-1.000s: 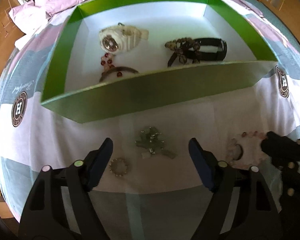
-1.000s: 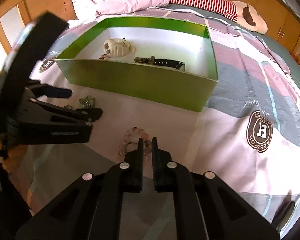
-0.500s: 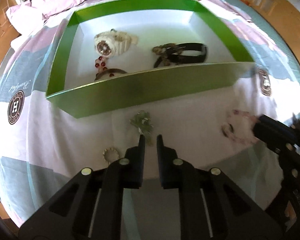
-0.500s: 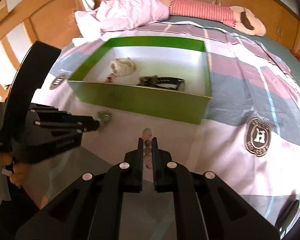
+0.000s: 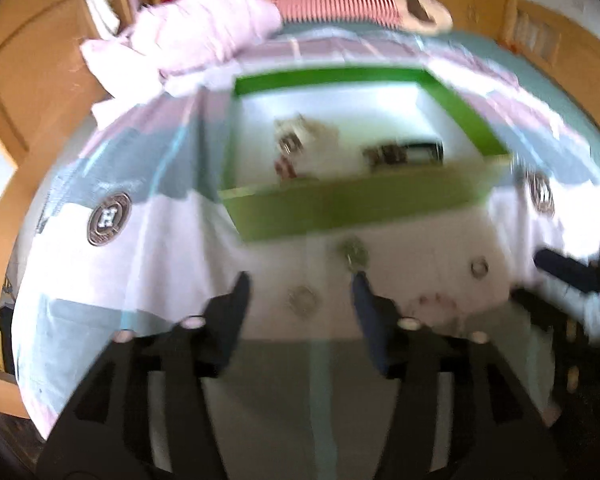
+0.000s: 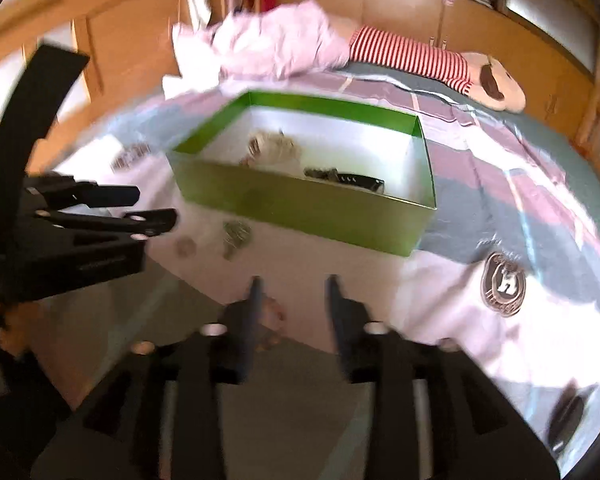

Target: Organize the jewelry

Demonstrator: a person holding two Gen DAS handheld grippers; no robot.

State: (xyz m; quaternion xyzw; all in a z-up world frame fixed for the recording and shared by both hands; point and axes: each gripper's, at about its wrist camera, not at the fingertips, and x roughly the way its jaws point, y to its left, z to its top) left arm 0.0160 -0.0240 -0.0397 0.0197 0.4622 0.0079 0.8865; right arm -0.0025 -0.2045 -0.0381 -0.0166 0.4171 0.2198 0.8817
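A bed covered by a striped pink, grey and white bedspread [image 5: 148,248] with round brown "H" crests fills both views, which are blurred. At its far end lie a crumpled pale pink quilt [image 6: 276,46] and a long red-and-white striped plush toy [image 6: 412,54].

A green rectangular cardboard box with a white inside [image 6: 300,204] sits in the middle of the bedspread. On its floor lie a cream-white wristwatch [image 5: 296,136] toward the left and a black strap bracelet with dark beads [image 5: 412,152] toward the right, well apart; a few dark red beads [image 5: 286,168] show beside the watch, partly hidden by the near wall.

The left gripper [image 5: 300,280] hovers over the cloth in front of the box with its black fingers spread wide and nothing between them. The right gripper [image 6: 294,284] is also parted, empty, its fingers narrower than the left's.

On the bedspread just before the box lies a small greenish metal cluster of jewelry [image 5: 354,252]. A small silver beaded ring [image 5: 302,300] rests between the left gripper's fingers on the cloth. A pale pink bead bracelet [image 6: 274,318] lies beside the right gripper's left finger. A small round ring [image 5: 479,268] lies farther right, apart.
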